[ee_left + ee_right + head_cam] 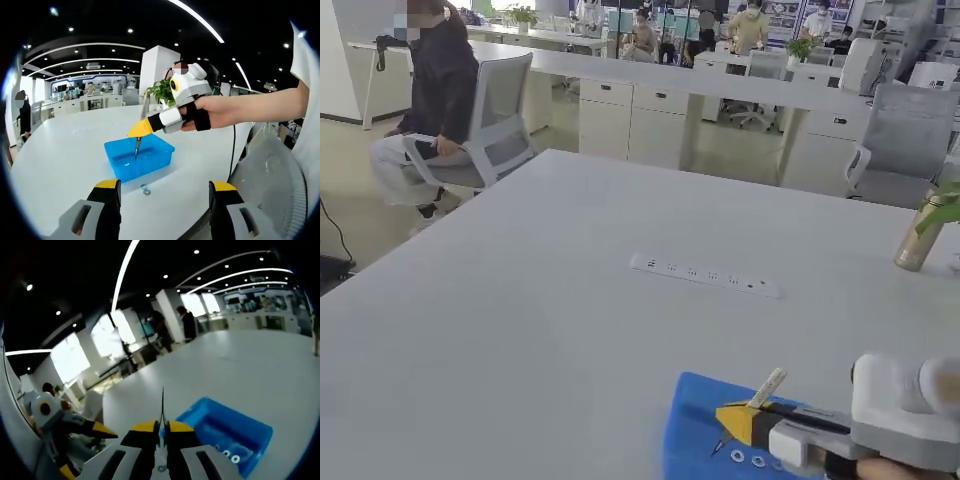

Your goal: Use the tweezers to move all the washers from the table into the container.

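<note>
Two handheld grippers work at a wide white table [520, 330] in an open-plan office. The right gripper [140, 130], held in a person's hand [210, 113] that reaches in from the right of the left gripper view, has its yellow-tipped jaws pressed together on a thin pair of metal tweezers [136, 148]. The tweezers point downward, their tip just inside the open top of a shallow, translucent blue container [131, 169] on the table; whether the tip carries a washer is too small to tell. Two small metal washers [145, 189] lie close together on the bare tabletop just beside the container's near wall, between it and the left gripper [165, 186]. The left gripper's black, yellow-capped jaws are spread wide with nothing between them. In the right gripper view the tweezers rise as a thin line from between the closed jaws, the container lies just to their right, and a few small rings [230, 456] show against its blue near the close edge; whether they lie inside it cannot be told. In the head view a white power strip [705, 273] lies flat mid-table, well apart from the container, and a gold-coloured bottle [920, 237] stands upright near the table's right edge. Beyond the table a seated person [435, 95] occupies a grey office chair [505, 115].
</note>
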